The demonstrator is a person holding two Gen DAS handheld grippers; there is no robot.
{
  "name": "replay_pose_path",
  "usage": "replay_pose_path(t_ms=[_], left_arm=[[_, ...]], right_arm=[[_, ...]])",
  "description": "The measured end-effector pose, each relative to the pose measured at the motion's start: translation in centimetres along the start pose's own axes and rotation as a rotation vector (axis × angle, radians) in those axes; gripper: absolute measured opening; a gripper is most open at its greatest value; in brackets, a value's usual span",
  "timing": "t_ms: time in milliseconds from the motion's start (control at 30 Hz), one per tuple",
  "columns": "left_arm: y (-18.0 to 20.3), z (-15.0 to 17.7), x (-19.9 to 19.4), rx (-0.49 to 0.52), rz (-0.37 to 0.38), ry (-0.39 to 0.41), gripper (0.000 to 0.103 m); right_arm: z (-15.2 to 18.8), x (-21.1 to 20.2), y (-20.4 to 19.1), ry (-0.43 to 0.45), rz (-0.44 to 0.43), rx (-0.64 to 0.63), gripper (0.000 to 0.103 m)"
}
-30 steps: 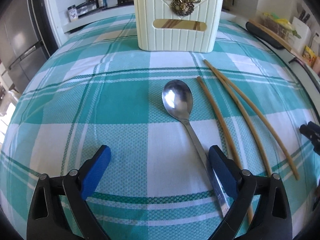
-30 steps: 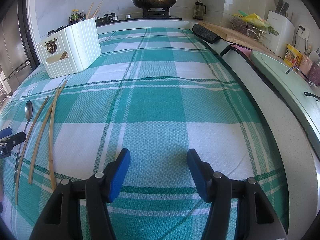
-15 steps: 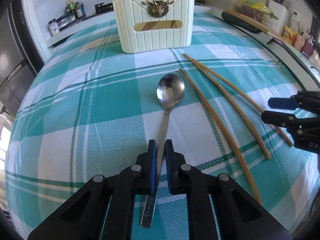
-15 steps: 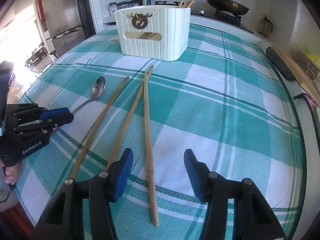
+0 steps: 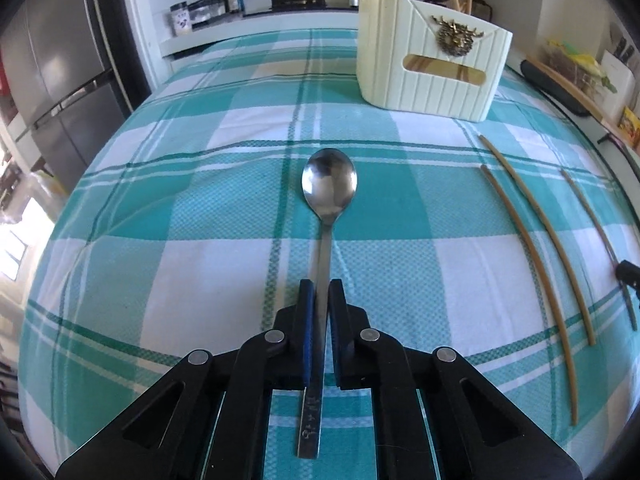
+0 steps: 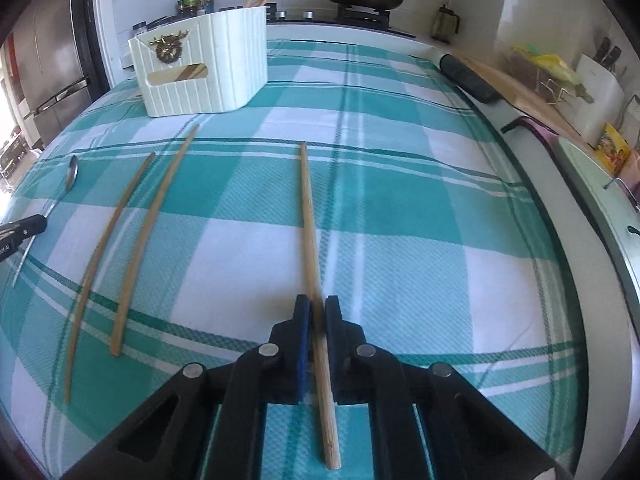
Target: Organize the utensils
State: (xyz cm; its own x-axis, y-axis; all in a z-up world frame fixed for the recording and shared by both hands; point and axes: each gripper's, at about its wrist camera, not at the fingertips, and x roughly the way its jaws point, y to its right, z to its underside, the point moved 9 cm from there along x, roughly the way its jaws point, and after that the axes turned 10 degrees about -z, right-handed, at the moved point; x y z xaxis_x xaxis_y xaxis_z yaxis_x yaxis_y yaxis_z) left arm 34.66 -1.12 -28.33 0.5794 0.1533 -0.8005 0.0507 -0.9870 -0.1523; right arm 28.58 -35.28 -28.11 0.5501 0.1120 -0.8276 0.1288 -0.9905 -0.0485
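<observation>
Since the earlier look, one chopstick (image 6: 312, 240) had moved away from the other two, and both grippers had just squeezed shut. The left gripper (image 5: 321, 292) pinched the spoon (image 5: 329, 188) by its handle, in front of the white holder (image 5: 432, 68). The right gripper (image 6: 316, 308) pinched the lone chopstick, its tip pointing past the holder's right side. The two chopsticks (image 6: 132, 240) lay on the checked cloth (image 6: 420, 208) in front of the holder.
</observation>
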Motion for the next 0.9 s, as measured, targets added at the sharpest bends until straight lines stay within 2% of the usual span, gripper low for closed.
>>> replay_pose_path(t_ms=[133, 200, 233, 267, 333, 400, 467, 567, 900], left_arm=[[-0.1, -0.1, 0.1, 0.020, 0.034, 0.005, 0.010], [-0.1, -0.1, 0.1, 0.046, 0.007, 0.017, 0.033], [-0.3, -0.1, 0.1, 0.050, -0.019, 0.022, 0.061], [-0.6, 0.0, 0.2, 0.047, -0.037, 0.025, 0.076], [-1.0, 0.2, 0.6, 0.032, -0.023, 0.016, 0.077], [-1.5, 0.2, 0.8, 0.005, -0.011, 0.003, 0.083], [-1.9, 0.3, 1.2, -0.005, -0.024, -0.002, 0.094], [-2.3, 0.3, 1.7, -0.032, -0.028, -0.012, 0.101], [-2.3, 0.3, 1.8, -0.037, -0.032, -0.011, 0.102]], right_arm=[[0.6, -0.7, 0.9, 0.010, 0.022, -0.014, 0.010], [0.6, -0.6, 1.0, 0.013, 0.005, -0.019, 0.028], [0.5, -0.7, 1.1, 0.018, 0.008, -0.017, 0.040], [0.4, -0.6, 1.2, 0.025, 0.011, -0.015, 0.046], [0.3, -0.4, 1.1, 0.025, -0.009, -0.014, 0.046], [0.2, -0.2, 1.1, 0.031, -0.023, -0.006, 0.046], [0.1, 0.0, 1.3, 0.042, -0.037, 0.010, 0.049], [0.1, 0.1, 1.5, 0.065, -0.045, 0.022, 0.051], [0.1, 0.2, 1.6, 0.069, -0.050, 0.031, 0.053]])
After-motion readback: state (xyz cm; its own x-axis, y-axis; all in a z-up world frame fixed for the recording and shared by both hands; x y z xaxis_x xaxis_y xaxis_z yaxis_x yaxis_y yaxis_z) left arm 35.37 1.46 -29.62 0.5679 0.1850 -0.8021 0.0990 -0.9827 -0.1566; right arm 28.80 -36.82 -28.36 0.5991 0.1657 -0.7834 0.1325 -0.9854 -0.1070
